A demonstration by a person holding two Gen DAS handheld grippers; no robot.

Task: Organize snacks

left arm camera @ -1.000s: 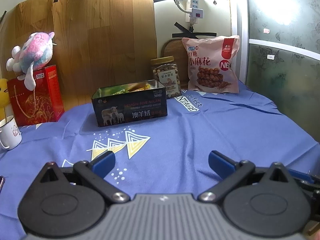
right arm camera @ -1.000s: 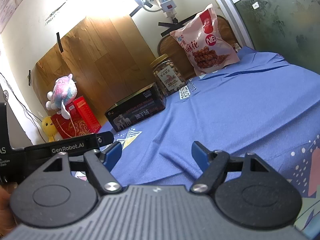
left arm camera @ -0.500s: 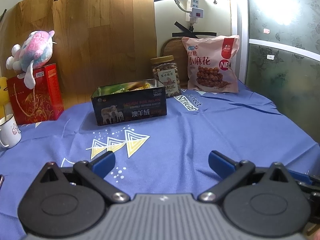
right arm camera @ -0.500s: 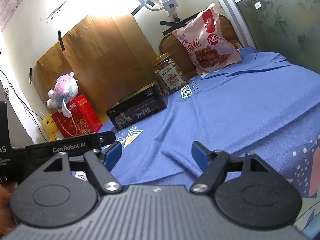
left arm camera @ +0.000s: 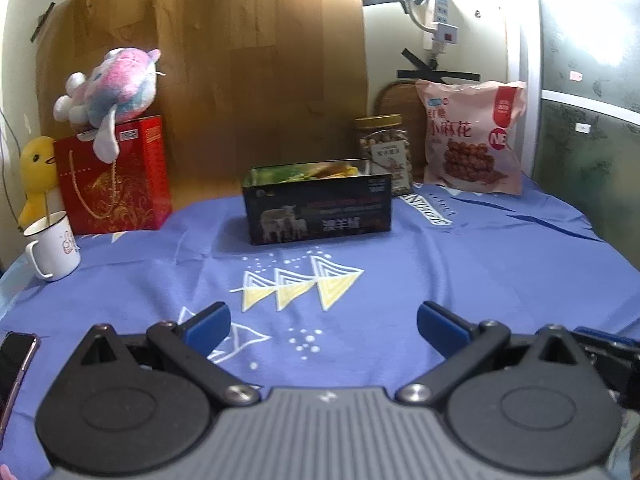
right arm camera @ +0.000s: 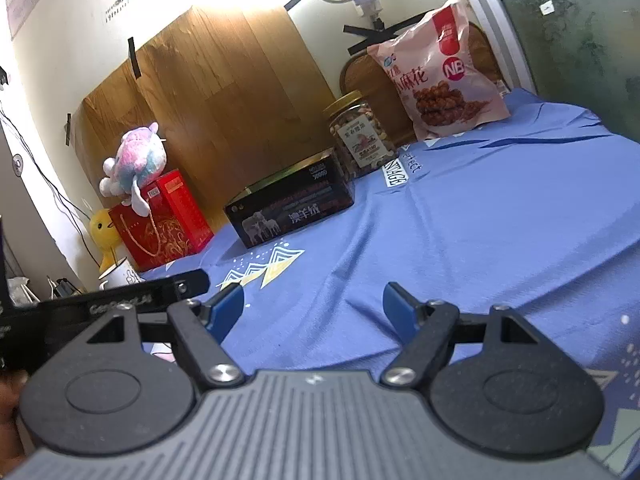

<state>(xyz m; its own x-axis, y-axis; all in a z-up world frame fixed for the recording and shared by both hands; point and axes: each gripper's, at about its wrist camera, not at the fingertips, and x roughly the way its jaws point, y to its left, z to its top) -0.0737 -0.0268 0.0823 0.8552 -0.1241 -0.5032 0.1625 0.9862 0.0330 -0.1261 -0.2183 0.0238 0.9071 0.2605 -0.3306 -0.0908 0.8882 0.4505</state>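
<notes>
- From the left wrist view we look down into the open dark box (left arm camera: 318, 203) and see green and yellow packets inside; from the right wrist view only its side and rim show (right arm camera: 291, 208), not the contents.
- The left view alone shows a phone (left arm camera: 14, 364) at the table's near left edge; the right view alone shows the body of the left gripper at its left side.
- We see the box near the table's (left arm camera: 460, 272) far edge, the nut jar (left arm camera: 385, 154) just behind its right end, and the pink snack bag (left arm camera: 472, 136) leaning at the far right corner.
- The red gift bag (left arm camera: 114, 176), plush toy (left arm camera: 114, 88), yellow duck (left arm camera: 36, 168) and white mug (left arm camera: 54, 246) sit at the far left.
- Our left gripper (left arm camera: 320, 322) and right gripper (right arm camera: 314, 304) hang over the cloth, fingers apart and holding nothing.
- Compared with half a second ago, the left view has swung left: the box sits more central, and the duck and whole mug have come into sight.
</notes>
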